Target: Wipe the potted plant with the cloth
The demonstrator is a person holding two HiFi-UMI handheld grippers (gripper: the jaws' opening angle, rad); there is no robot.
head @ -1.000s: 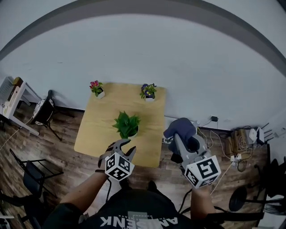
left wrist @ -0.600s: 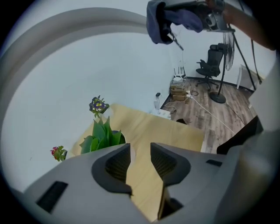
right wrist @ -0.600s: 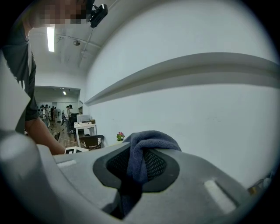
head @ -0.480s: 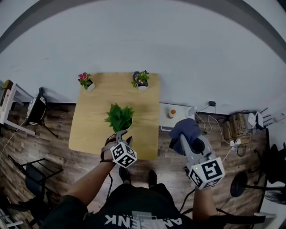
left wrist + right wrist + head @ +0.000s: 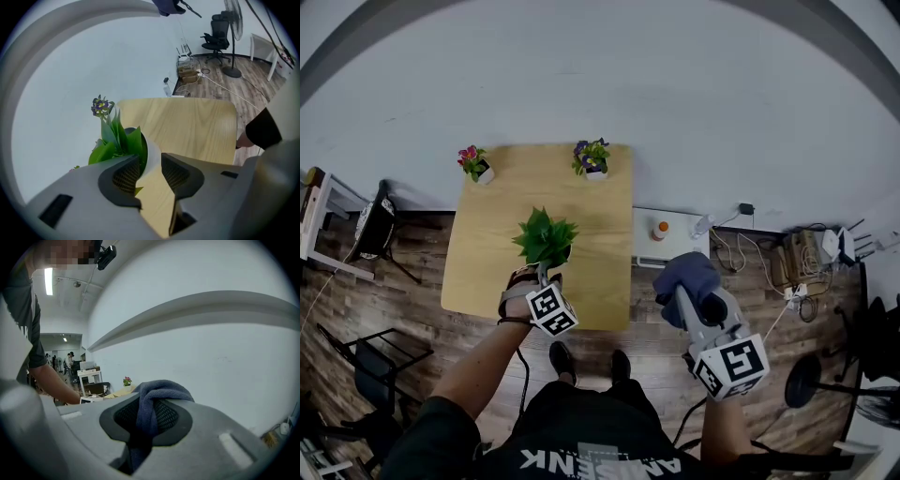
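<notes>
Steadying comes first, I judge. At mid-frame the left hand-held gripper [image 5: 542, 274] has just been opening its jaws. They stand spread with the white pot [image 5: 152, 158] in the gap, unpressed. At lower right, off the table [image 5: 487, 267], the right hand-held gripper [image 5: 680, 295] pinches the cloth [image 5: 686, 275]. Next: grip the pot, then bring the cloth to the green plant [image 5: 546, 236] it holds.

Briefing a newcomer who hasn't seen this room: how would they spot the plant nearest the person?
Find the wooden table by the white wall. A pink-flowered pot and a purple-flowered pot stand at its far edge; the plant stands alone nearer the person, before the left gripper. It alone is all green leaves, no flowers.
</notes>
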